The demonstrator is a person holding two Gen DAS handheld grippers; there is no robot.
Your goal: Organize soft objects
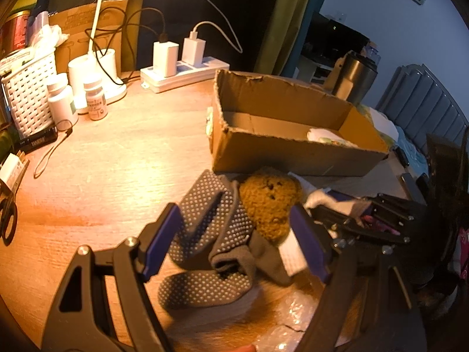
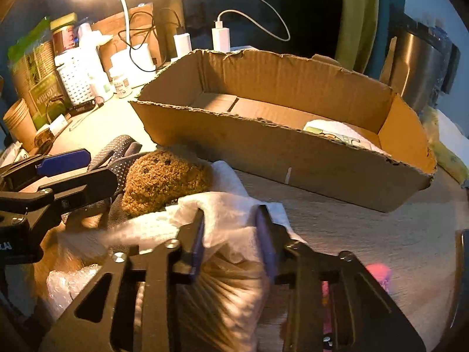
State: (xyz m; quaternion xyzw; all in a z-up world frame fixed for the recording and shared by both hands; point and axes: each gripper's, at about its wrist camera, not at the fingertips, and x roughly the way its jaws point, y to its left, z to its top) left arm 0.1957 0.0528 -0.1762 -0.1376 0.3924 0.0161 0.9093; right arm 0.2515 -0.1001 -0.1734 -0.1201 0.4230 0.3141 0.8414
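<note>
A pair of grey dotted socks (image 1: 211, 234) lies between the blue pads of my left gripper (image 1: 234, 220), whose jaws stand wide and do not squeeze it. A brown fuzzy plush (image 1: 269, 205) rests against the socks, just in front of the torn cardboard box (image 1: 293, 158). My right gripper (image 2: 231, 220) is shut on a bunched white cloth (image 2: 228, 205) beside the plush (image 2: 164, 182). In that view the left gripper (image 2: 99, 167) enters from the left. A white printed item (image 2: 337, 135) lies inside the box (image 2: 293, 158).
At the back of the wooden desk are a power strip with chargers (image 1: 184, 73), pill bottles (image 1: 61, 99), a white woven basket (image 1: 29, 94) and a lit lamp. Scissors (image 1: 7, 217) lie at the left edge. A steel tumbler (image 1: 354, 79) stands behind the box. Bubble wrap (image 1: 293, 322) lies near me.
</note>
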